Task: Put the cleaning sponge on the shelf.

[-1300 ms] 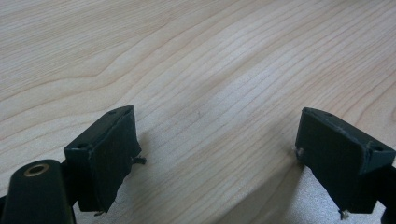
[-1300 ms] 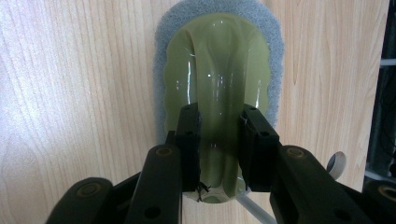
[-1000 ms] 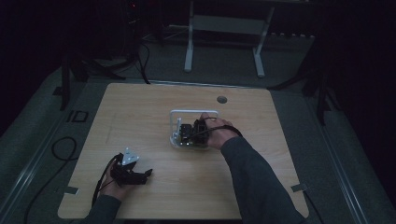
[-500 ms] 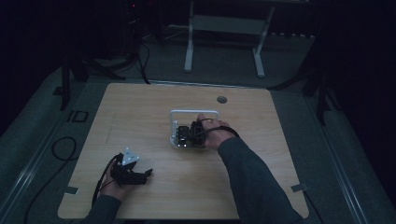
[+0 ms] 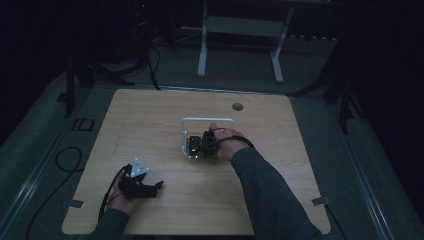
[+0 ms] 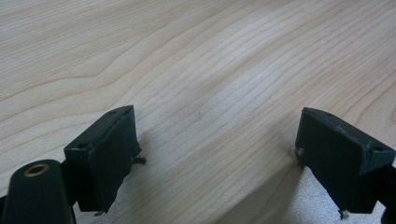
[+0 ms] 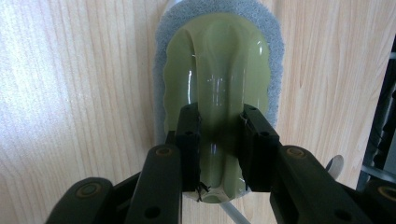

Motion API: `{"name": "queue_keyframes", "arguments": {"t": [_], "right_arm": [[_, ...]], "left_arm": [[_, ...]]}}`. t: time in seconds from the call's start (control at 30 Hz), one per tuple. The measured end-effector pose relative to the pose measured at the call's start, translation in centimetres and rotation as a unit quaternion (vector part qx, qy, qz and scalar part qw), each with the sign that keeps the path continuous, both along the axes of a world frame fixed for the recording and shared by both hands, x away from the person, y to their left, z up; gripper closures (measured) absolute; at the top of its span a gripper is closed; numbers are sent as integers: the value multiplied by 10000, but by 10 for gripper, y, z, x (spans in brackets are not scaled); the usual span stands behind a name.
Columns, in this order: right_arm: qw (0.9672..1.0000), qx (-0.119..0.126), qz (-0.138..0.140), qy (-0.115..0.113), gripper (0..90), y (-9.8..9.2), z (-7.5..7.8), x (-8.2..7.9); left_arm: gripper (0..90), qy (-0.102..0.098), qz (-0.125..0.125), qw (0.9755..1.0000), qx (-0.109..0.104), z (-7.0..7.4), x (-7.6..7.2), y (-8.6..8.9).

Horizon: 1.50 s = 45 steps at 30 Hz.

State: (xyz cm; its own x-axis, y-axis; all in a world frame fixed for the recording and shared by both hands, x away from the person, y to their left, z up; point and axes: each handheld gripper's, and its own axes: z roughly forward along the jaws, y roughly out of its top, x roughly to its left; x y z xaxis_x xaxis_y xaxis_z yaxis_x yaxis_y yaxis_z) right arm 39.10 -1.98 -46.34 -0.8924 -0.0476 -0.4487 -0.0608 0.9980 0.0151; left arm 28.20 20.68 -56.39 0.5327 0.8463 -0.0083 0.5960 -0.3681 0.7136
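The right gripper (image 7: 218,140) clamps the scrubber's green handle ridge (image 7: 219,93) (long axis straight ahead) mid-table, while the left gripper (image 6: 219,158) idles open.

The right gripper (image 7: 219,151) covers the scrubber's (image 7: 219,65) ridged handle. The scrubber's near end, below the gripper, is hidden.

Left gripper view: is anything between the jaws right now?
No, the left gripper has its jaws standing wide apart with just the bare wooden table between them.
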Motion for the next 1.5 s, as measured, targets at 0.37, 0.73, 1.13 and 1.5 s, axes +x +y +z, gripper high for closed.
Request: {"name": "queue_keyframes", "arguments": {"t": [0.37,0.73,1.13,1.5], "right_arm": [[9999,12,-10,-105,715,1,-2,1],[9997,26,-119,-233,716,1,-6,4],[9991,22,-149,-399,719,0,-9,9],[9988,33,-220,-445,638,-2,-12,12]], "left_arm": [[134,-3,-3,10000,6,0,0,0],[133,-1,7,10000,-17,0,0,0],[134,4,-9,10000,9,0,0,0],[133,4,-8,10000,12,0,0,0]]}}
